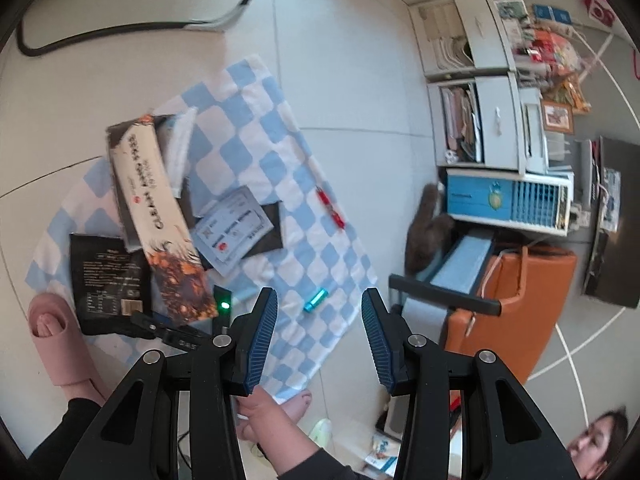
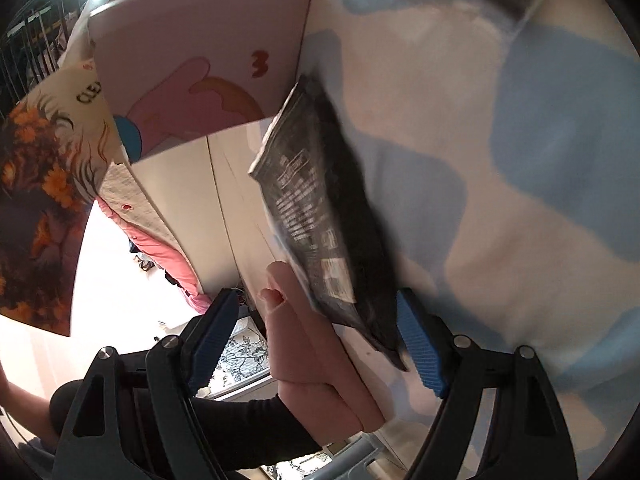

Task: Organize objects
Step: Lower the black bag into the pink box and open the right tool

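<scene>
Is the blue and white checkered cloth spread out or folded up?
Spread out. The blue and white checkered cloth lies flat on the pale tiled floor, its checks showing, packets and small items on top.

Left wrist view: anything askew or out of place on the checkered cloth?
Yes. The long CLEAN box lies tilted across a messy overlapping pile of packets, partly covering the black packet. The teal tube and red pen lie loose, apart from the pile.

I count one checkered cloth (image 1: 280,168), one long box (image 1: 160,216), one red pen (image 1: 330,208), one teal tube (image 1: 315,300).
</scene>
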Available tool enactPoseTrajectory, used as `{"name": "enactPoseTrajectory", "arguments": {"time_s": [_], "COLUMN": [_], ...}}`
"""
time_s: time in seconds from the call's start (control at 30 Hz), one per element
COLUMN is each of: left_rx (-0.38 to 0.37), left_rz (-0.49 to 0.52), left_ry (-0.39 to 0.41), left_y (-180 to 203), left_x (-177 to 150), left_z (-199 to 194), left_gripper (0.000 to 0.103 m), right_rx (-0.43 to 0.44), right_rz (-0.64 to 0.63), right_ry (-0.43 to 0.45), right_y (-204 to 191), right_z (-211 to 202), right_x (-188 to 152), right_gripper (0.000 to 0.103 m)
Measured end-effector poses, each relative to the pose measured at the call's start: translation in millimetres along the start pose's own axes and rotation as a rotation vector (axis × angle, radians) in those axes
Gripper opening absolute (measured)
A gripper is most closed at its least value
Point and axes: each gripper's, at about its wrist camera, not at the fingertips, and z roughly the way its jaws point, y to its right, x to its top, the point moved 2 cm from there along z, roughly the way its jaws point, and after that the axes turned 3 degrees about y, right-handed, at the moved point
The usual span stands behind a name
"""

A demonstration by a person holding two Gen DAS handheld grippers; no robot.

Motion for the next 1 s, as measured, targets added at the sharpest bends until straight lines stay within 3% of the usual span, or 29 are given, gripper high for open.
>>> {"name": "enactPoseTrajectory", "arguments": {"time_s": [0.13,0.2,0.27,0.33,0.47,0.57,0.77,0.87,1.0], "left_rx": [-0.010,-0.016,-0.016,-0.015,-0.016,-0.025,-0.013,-0.043,-0.064], "left_rz": [0.001,-0.018,-0.032,-0.041,-0.061,-0.134,-0.318,-0.382,-0.379], "left_ry": [-0.027,-0.035,-0.026,-0.011,0.043,0.130,0.405,0.497,0.504], "left_y": [-2,-6,-10,-11,-14,-29,-77,-92,-95], "left_x": [-1,1,4,7,10,16,31,27,22], "left_z": [7,9,9,7,-1,-18,-79,-102,-107], "left_gripper": [0.042,0.042,0.042,0.042,0.042,0.042,0.042,0.042,0.042], "right_rx": [0.044,0.024,-0.051,-0.141,-0.104,-0.106,-0.205,-0.267,-0.325], "right_rz": [0.011,-0.022,-0.074,-0.066,0.016,0.039,0.106,0.081,-0.060], "right_ry": [0.007,-0.010,-0.035,-0.057,-0.003,0.044,0.169,0.273,0.383], "right_y": [-2,-7,-13,-12,0,-3,0,-22,-93], "right_z": [8,18,30,41,24,3,-107,-169,-225], "right_x": [2,1,0,0,-16,-27,-71,-81,-83], "right_gripper": [0.084,0.082,0.070,0.016,0.015,0.014,0.014,0.014,0.014]}}
